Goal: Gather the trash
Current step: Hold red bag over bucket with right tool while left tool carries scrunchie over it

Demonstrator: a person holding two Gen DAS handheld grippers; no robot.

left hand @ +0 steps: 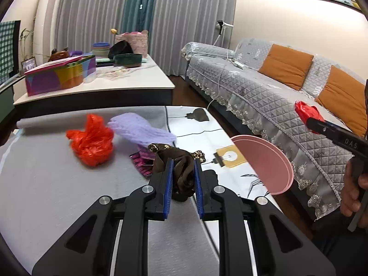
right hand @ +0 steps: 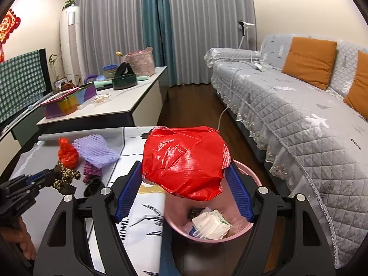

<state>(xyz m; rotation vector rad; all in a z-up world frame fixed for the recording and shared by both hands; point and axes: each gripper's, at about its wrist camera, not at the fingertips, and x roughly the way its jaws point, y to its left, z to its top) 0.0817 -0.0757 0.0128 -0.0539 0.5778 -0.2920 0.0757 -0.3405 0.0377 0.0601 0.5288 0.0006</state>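
- Left hand-held gripper [left hand: 182, 172] was pinching a brown patterned cloth scrap [left hand: 181, 170] between its blue pads, the scrap bunched and hanging down in the narrow gap, lifted clear of the bench [left hand: 46, 184].
- Right hand-held gripper [right hand: 184, 179] had its jaws set wide, each blue pad pressed against a side of a crumpled red plastic bag [right hand: 184, 161], which filled the gap between them.
- That red bag hung above the pink trash bin [right hand: 243, 230], which stood beside the bench's edge, on the sofa side.
- Inside the bin lay white paper and wrapper scraps [right hand: 210, 224].
- Still on the bench were an orange plastic bag [left hand: 92, 140], crumpled, and just beside it a lilac foam net [left hand: 140, 128], with a small purplish wrapper [left hand: 143, 161] under the net's near edge.
- From the left wrist view, the right hand-held gripper showed at the far right with the red bag at its tip, well apart from the brown scrap.
- A grey quilted sofa [right hand: 299, 105] with orange cushions [right hand: 309, 61] ran along the right side.
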